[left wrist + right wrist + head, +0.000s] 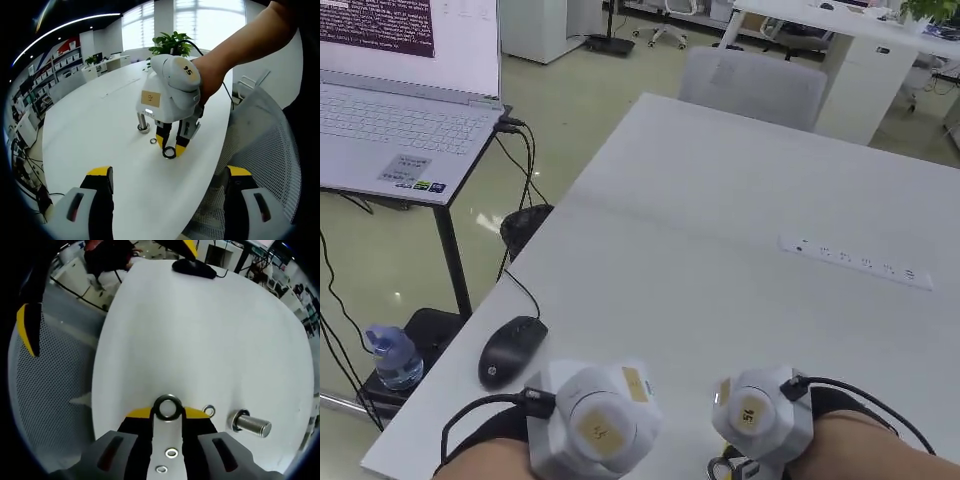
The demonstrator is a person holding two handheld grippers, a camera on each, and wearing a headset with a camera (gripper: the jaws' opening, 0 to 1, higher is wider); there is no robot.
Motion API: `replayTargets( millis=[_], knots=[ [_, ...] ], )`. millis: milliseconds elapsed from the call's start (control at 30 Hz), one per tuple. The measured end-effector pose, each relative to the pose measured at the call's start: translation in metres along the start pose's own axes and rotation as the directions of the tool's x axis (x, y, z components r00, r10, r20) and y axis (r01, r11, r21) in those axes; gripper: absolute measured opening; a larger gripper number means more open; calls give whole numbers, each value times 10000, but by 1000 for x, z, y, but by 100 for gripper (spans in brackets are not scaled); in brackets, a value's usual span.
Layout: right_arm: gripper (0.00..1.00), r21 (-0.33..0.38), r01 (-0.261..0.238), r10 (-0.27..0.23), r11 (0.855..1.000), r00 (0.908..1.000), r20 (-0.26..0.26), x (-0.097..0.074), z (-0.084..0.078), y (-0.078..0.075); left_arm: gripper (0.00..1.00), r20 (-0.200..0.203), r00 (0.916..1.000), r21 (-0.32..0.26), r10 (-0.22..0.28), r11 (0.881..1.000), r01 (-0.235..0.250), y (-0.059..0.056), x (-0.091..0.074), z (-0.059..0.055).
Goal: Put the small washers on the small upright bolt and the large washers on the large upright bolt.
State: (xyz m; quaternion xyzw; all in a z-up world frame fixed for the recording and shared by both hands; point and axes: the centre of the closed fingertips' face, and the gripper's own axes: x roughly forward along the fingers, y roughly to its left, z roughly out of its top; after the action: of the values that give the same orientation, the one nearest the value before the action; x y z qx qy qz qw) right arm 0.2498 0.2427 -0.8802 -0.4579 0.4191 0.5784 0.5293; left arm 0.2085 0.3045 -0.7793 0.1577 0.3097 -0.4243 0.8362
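First, left gripper view. Shows the left gripper with jaws wide apart and holding nothing, over the table. Shows the right gripper opposite, pointing down near the table's edge and clamped on a dark washer; cannot tell whether touching the top or just above it. Places a bolt upright just beyond, with a ring at its foot, either a seated washer or the bolt's own flange. Places a loose washer flat on the table between bolt and right gripper.

Next, right gripper view. Confirms the grip: jaws closed on the washer's rim at the tips. Sets the loose washer just right of the tips and the bolt farther right, apart from both.

Last, head view. Looks down on both gripper bodies at the near table edge, with a mouse to the left and a power strip well beyond.

Progress, by judgement: early. Leaves the held washer to go over a bolt and the loose washer to be picked up; counts at most the ring as done. Cannot tell whether large or small bolt.
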Motion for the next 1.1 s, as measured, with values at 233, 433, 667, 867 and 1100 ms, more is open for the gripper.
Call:
replayTargets(
  millis=[233, 433, 667, 867, 1100],
  knots=[
    [21, 367, 66, -73, 9993, 9998, 180, -8, 0, -4, 93, 7, 10000, 53, 16, 10000, -16, 2, 0, 1],
    [21, 616, 92, -100, 9981, 9999, 120, -26, -10, -8, 93, 38, 10000, -42, 5, 10000, -5, 3, 3, 2],
    [22, 981, 231, -230, 9949, 9997, -12, -49, -30, -17, 91, 265, 9996, 20, -40, 10000, 40, 5, 3, 10],
    [22, 1195, 295, -280, 9924, 9995, -143, -56, -40, -23, 90, 247, 9996, 32, -112, 9999, 111, 5, 4, 11],
    [22, 1336, 357, -335, 9904, 9993, -193, -66, -48, -26, 89, 183, 9997, -281, -140, 9995, 145, 7, 6, 12]
  ],
)
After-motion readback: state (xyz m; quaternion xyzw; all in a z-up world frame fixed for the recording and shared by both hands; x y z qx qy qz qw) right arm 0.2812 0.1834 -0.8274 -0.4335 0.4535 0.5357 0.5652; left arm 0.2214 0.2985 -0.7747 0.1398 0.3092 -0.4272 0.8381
